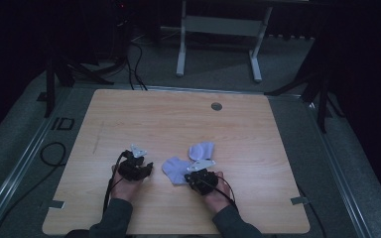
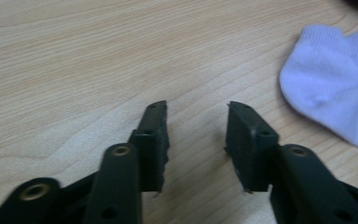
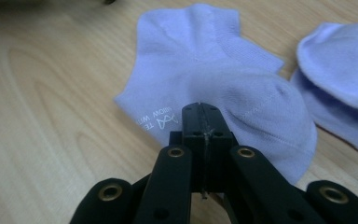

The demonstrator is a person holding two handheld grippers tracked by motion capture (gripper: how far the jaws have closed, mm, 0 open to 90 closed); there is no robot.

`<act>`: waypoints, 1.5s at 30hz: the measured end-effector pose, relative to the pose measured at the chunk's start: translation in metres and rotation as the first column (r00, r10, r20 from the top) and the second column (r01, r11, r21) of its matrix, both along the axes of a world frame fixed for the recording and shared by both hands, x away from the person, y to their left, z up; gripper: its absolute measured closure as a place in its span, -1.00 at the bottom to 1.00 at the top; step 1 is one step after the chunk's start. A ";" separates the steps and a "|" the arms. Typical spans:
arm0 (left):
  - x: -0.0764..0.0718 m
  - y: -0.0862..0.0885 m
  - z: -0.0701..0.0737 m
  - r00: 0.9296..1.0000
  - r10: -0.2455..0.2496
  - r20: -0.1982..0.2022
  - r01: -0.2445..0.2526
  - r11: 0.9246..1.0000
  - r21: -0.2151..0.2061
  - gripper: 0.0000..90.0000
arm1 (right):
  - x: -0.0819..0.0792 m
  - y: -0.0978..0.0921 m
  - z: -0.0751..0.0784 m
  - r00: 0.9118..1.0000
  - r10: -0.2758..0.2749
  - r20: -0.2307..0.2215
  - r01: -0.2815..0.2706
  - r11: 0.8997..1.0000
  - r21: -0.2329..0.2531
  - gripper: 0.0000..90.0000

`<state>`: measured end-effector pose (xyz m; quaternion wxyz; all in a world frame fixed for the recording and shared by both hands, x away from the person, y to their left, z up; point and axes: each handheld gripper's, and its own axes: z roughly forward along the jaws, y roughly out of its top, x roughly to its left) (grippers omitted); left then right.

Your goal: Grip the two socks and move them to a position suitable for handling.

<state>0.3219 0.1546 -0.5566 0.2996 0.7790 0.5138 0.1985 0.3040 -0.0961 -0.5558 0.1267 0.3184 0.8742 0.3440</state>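
Wooden table point(image 1: 178, 119) carries everything. Left of the near sock point(image 1: 174, 170), the left gripper point(image 1: 146, 168) rests low over bare wood, jaws parted with nothing between them. That pale lilac ankle sock lies flat, white lettering on it, and the right gripper point(image 3: 204, 114) sits at its near edge, jaws pressed together; whether fabric is pinched I cannot tell. Just right of it lies a second sock point(image 1: 202, 149).
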 end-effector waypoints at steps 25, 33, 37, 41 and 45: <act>-0.004 -0.038 0.000 0.972 -0.234 0.013 0.234 0.972 -0.025 0.89 | -0.012 -0.004 0.001 0.996 0.083 0.034 -0.082 0.996 -0.031 0.65; -0.010 -0.040 0.001 0.966 -0.257 0.005 0.257 0.966 0.002 0.89 | -0.010 -0.012 0.001 0.997 0.056 0.052 -0.054 0.998 -0.045 0.52; -0.014 -0.041 0.001 0.964 -0.265 0.002 0.265 0.964 0.001 0.90 | -0.007 -0.017 0.001 0.998 0.030 0.055 -0.028 0.999 -0.046 0.50; -0.024 -0.043 0.002 0.960 -0.279 -0.011 0.279 0.960 0.001 0.90 | -0.002 -0.021 0.001 0.998 -0.002 0.060 0.005 0.999 -0.053 0.49; -0.032 -0.046 0.003 0.955 -0.297 -0.023 0.297 0.955 0.006 0.90 | 0.005 -0.023 0.001 0.998 -0.030 0.062 0.033 0.998 -0.053 0.49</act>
